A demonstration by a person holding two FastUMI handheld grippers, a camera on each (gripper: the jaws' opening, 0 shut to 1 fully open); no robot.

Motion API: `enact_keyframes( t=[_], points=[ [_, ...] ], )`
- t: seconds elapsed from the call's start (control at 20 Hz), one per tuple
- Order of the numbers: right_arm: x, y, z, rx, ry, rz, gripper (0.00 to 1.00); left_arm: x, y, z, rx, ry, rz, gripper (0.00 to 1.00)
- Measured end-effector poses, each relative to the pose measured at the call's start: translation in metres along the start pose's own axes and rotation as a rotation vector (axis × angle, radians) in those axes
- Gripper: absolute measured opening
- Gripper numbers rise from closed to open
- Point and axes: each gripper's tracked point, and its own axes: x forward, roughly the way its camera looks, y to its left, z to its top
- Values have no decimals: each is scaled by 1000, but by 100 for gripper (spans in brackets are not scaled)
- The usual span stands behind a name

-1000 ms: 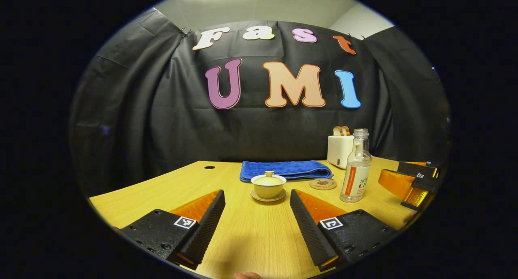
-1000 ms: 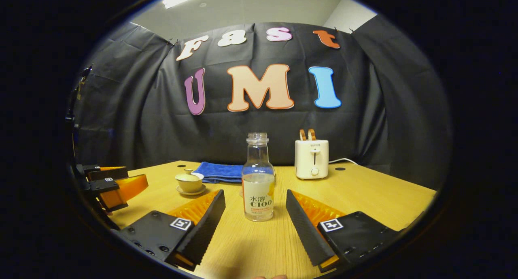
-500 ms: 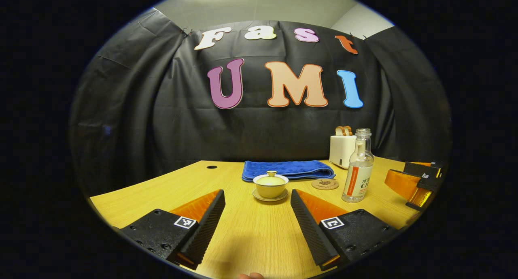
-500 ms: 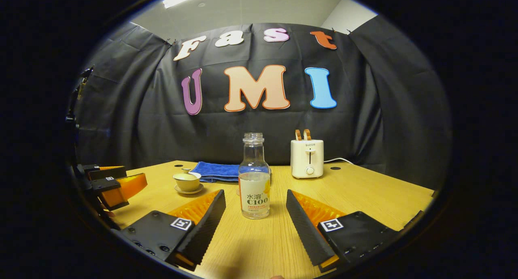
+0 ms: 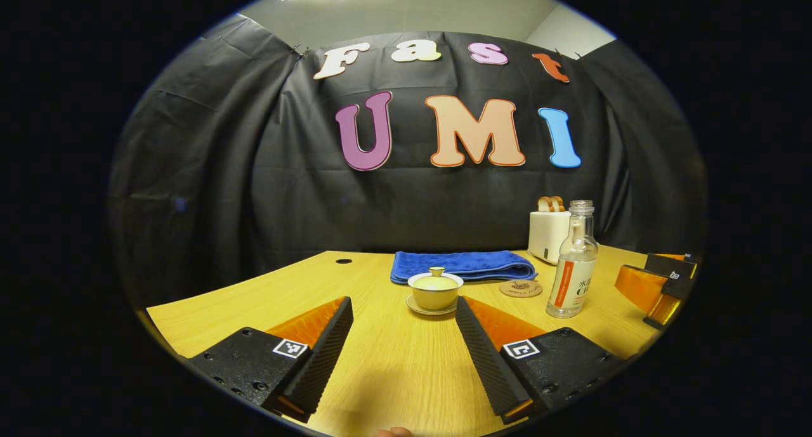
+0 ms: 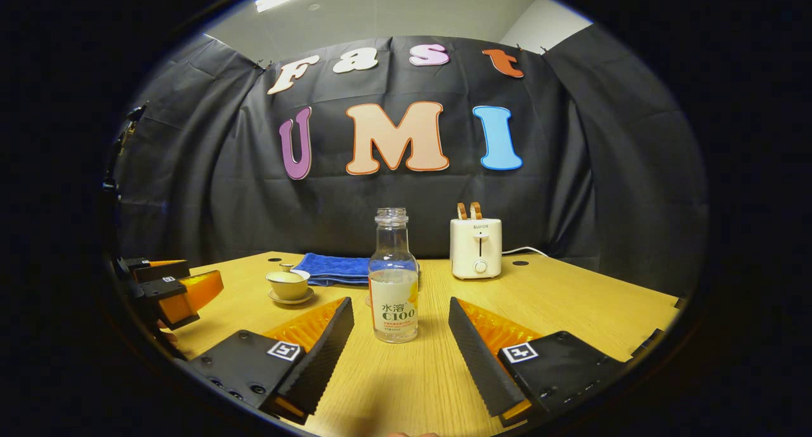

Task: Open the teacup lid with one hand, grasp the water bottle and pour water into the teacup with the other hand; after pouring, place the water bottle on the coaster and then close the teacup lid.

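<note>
A small teacup [image 5: 435, 292] with its knobbed lid [image 5: 436, 276] on stands on a saucer in the left gripper view, just beyond my open left gripper [image 5: 404, 342]. To its right a clear, uncapped water bottle [image 5: 573, 261] stands upright, with a round coaster [image 5: 521, 288] between them. In the right gripper view the bottle [image 6: 393, 280] stands straight ahead of my open right gripper [image 6: 401, 343], a short way past the fingertips. The teacup [image 6: 288, 285] sits to the left there. Each gripper appears at the edge of the other's view, the right gripper [image 5: 656, 281] and the left gripper [image 6: 166, 287].
A folded blue towel [image 5: 462, 265] lies behind the teacup. A white toaster [image 6: 476, 247] with two slices stands at the back, its cord running right. The wooden table [image 6: 571, 297] has bare room to the right of the bottle.
Both grippers have drawn back slightly and turned. The teacup and bottle have slid right in the left gripper view, and the bottle left in the right gripper view. Nothing was grasped.
</note>
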Motion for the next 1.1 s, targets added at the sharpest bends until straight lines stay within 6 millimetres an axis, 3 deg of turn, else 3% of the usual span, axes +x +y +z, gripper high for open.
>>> enact_keyframes(
  t=[0.15,0.3,0.6,0.8,0.85,0.95,1.1],
  points=[
    [0,0,1,-1,-1,3,98,2,-7,2,-6,-7,-36,95],
    [-1,7,1,0,3,50,94,11,-15,2,-6,-9,-73,95],
    [0,3,0,0,4,76,94,59,-24,1,-9,-9,-121,95],
    [5,-19,1,0,3,40,98,102,-25,-8,12,32,-121,95],
    [7,-25,1,-1,-1,28,94,110,-26,-8,20,40,-122,95],
    [9,-37,1,-1,0,5,98,124,-30,-9,31,48,-131,95],
    [11,-51,2,0,-2,-23,94,142,-37,-15,49,83,-152,95]
  ],
)
